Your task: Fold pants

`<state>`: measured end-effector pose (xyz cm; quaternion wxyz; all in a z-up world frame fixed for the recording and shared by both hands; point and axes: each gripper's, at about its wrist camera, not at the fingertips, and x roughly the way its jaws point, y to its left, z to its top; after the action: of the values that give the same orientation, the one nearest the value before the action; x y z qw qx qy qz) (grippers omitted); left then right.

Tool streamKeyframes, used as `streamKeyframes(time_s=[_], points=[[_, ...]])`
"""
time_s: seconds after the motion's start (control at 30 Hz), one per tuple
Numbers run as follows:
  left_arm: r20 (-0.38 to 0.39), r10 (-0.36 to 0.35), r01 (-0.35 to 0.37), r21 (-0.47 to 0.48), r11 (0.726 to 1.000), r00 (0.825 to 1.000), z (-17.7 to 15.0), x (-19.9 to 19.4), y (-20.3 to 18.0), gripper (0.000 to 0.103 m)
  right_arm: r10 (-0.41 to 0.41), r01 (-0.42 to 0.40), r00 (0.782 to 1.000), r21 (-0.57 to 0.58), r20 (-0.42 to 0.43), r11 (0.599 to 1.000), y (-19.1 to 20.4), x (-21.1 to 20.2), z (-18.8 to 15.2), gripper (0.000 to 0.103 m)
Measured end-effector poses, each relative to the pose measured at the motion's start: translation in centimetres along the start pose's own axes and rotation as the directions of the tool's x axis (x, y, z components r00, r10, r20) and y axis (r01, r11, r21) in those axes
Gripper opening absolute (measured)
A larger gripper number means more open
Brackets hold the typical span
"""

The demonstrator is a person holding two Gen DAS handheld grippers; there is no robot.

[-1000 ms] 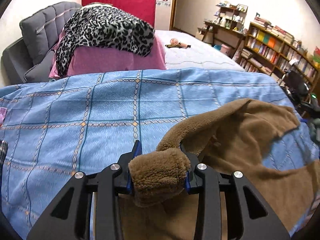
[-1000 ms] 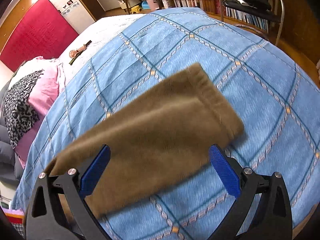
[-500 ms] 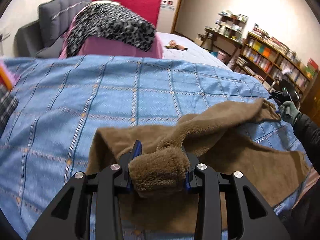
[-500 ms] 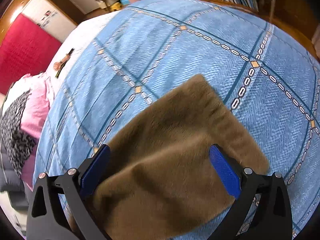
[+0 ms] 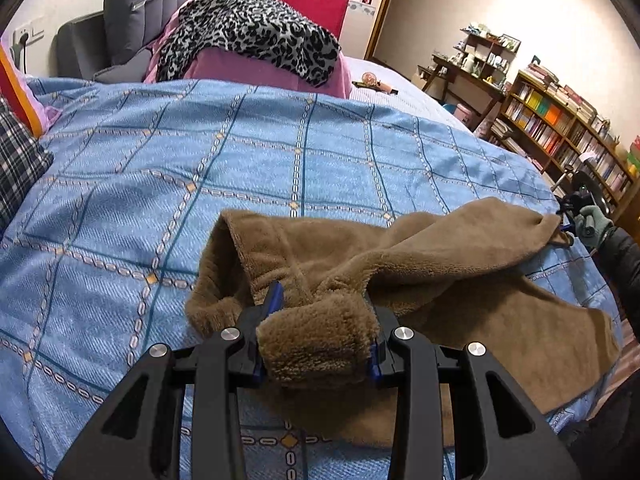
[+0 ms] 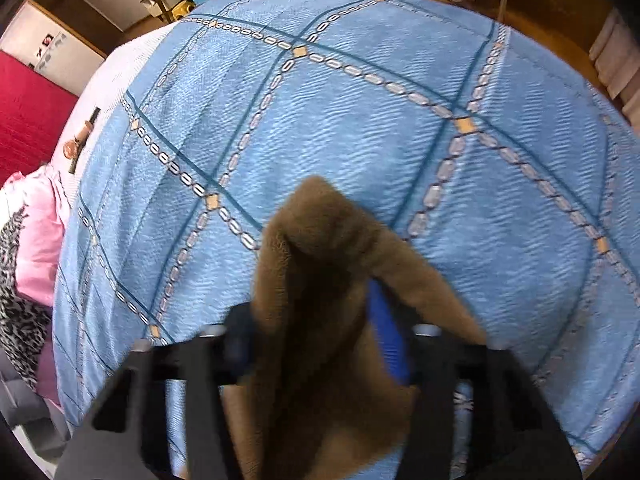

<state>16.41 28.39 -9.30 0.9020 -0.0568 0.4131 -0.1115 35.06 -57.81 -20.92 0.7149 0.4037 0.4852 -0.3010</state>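
Brown fleece pants (image 5: 460, 280) lie on a blue checked bedcover (image 5: 200, 184). My left gripper (image 5: 320, 320) is shut on a bunched end of the pants near the front edge of the bed. In the right wrist view my right gripper (image 6: 316, 320) is shut on the other end of the pants (image 6: 316, 264), which hangs bunched between its jaws a little above the cover (image 6: 360, 120). The right gripper also shows in the left wrist view (image 5: 576, 208) at the far right, held by a gloved hand, with the fabric stretched between the two grippers.
A pink pillow with a leopard-print cloth (image 5: 248, 36) and a grey headboard (image 5: 132, 8) sit at the far side of the bed. A plaid cloth (image 5: 16, 168) lies at the left. Bookshelves (image 5: 560, 128) stand along the right wall.
My right gripper has closed on the pants' end and lifted it off the cover. My left gripper kept its hold and the waist part has spread out on the bed.
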Motion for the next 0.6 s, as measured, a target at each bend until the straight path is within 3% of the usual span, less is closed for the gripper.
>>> streamKeyframes(time_s=[0.03, 0.13, 0.3, 0.6], points=[[0.01, 0.001, -0.001, 0.003, 1.0, 1.0, 0.3, -0.2, 0.0, 0.035, 0.031, -0.031, 1.0, 0.004, 0.0, 1.0, -0.7, -0.7, -0.2, 0.02], [0.035, 0.003, -0.004, 0.007, 1.0, 0.999, 1.0, -0.8, 0.0, 0.035, 0.076, -0.076, 0.997, -0.003, 0.013, 0.997, -2.6, -3.2, -1.0, 0.009], [0.082, -0.006, 0.006, 0.001, 1.0, 0.997, 1.6, -2.0, 0.6, 0.035, 0.114, -0.11, 0.99, -0.059, 0.078, 0.992, -6.2, -9.3, -3.7, 0.007], [0.151, -0.031, 0.033, -0.013, 0.999, 0.988, 1.9, -4.0, 1.6, 0.035, 0.207, -0.199, 0.962, -0.059, 0.18, 0.978, -15.3, -19.9, -9.6, 0.006]])
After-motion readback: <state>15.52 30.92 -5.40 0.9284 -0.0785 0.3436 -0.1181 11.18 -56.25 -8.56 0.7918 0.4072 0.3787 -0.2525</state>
